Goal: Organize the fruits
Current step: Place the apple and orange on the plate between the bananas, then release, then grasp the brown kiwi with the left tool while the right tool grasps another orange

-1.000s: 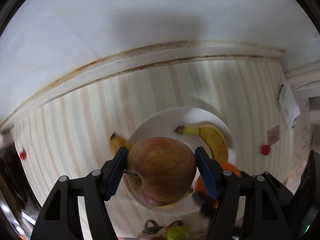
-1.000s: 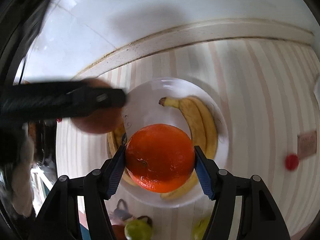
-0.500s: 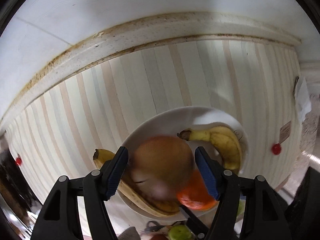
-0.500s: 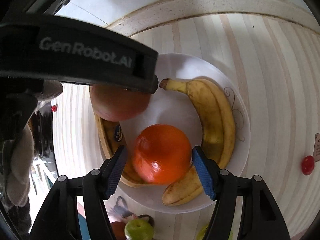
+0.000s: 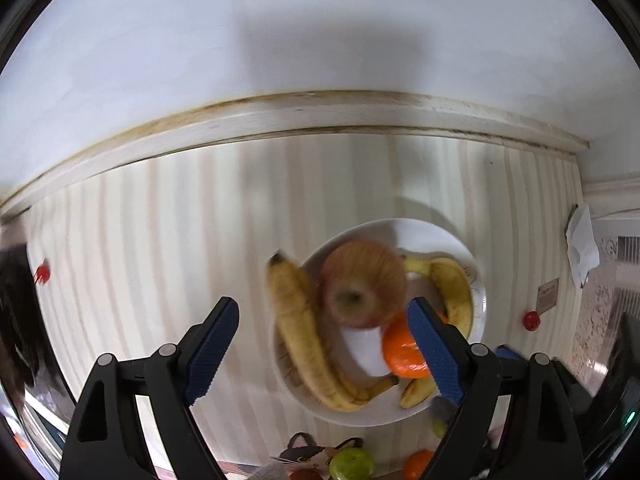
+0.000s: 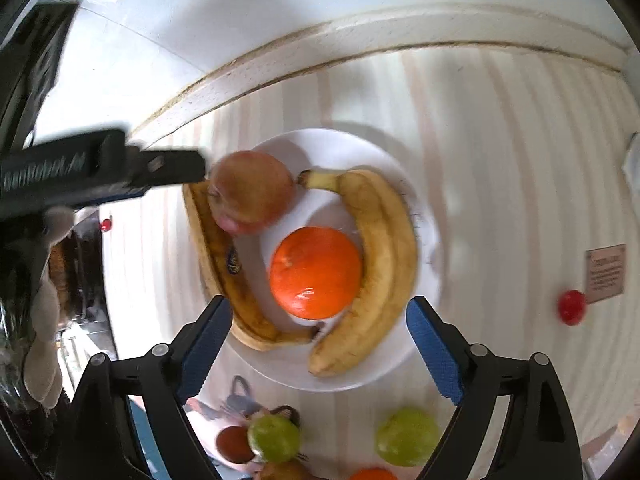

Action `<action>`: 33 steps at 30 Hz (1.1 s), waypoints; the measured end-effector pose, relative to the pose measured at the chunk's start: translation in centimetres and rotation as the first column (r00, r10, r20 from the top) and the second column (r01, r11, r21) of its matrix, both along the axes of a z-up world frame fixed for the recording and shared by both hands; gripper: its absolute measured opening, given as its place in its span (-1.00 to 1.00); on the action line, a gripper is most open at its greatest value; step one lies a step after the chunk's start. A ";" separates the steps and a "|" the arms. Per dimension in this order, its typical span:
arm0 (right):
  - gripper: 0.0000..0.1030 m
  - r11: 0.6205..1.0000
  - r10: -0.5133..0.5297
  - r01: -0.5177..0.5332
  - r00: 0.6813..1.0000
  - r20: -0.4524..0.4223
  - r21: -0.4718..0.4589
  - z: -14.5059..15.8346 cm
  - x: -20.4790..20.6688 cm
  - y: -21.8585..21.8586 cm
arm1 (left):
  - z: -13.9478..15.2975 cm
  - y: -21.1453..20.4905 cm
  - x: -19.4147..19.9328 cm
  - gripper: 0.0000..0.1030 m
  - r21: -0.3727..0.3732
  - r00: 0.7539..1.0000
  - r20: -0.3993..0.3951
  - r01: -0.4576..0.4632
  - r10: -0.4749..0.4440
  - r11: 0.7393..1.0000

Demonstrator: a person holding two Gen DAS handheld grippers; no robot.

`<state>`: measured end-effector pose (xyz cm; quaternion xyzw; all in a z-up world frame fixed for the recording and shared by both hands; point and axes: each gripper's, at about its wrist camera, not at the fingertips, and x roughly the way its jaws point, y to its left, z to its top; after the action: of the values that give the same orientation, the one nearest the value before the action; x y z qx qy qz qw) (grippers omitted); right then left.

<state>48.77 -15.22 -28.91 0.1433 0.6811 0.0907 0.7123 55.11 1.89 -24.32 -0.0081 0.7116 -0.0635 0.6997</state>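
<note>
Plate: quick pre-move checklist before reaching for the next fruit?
1. Left hand-held gripper empty, open: ok.
2. Right hand-held gripper empty, open: ok.
3. Apple on the white plate, leaning on a banana: ok; settled: cannot tell, blurred.
4. Orange on the plate between the bananas: ok.
5. Fruit left off the plate: not ok, green fruit lies near the plate.
6. Left gripper clear of apple: ok.

A pale striped tablecloth point(image 6: 500, 152) covers the table surface, its stripes running toward 12 o'clock. A worn, stained cream ledge point(image 5: 280, 120) borders it there, below a plain white wall point(image 5: 280, 32) under soft shadow. At 3 o'clock sits a small printed card point(image 6: 606, 274).
</note>
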 end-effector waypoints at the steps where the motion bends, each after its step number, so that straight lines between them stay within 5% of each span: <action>1: 0.77 1.000 -0.001 0.001 1.000 0.009 -0.015 0.2 -0.4 -0.2 | 0.4 0.7 -0.9 0.67 0.008 1.000 0.021 -0.016 0.016 1.000; 16: 0.77 0.992 0.007 0.006 0.995 0.100 -0.123 2.7 -4.0 -1.2 | 2.0 2.0 -11.0 0.67 0.051 0.986 0.151 -0.082 0.073 0.995; 33: 0.77 0.985 0.022 0.030 0.955 0.296 -0.171 11.5 -11.4 -1.1 | 8.9 1.4 -18.4 0.67 0.010 0.945 0.316 -0.095 0.088 0.995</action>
<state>37.40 -16.35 -17.46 0.0666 0.5715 0.0500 0.8164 36.75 3.34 -15.44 -0.0222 0.5902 -0.0226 0.8066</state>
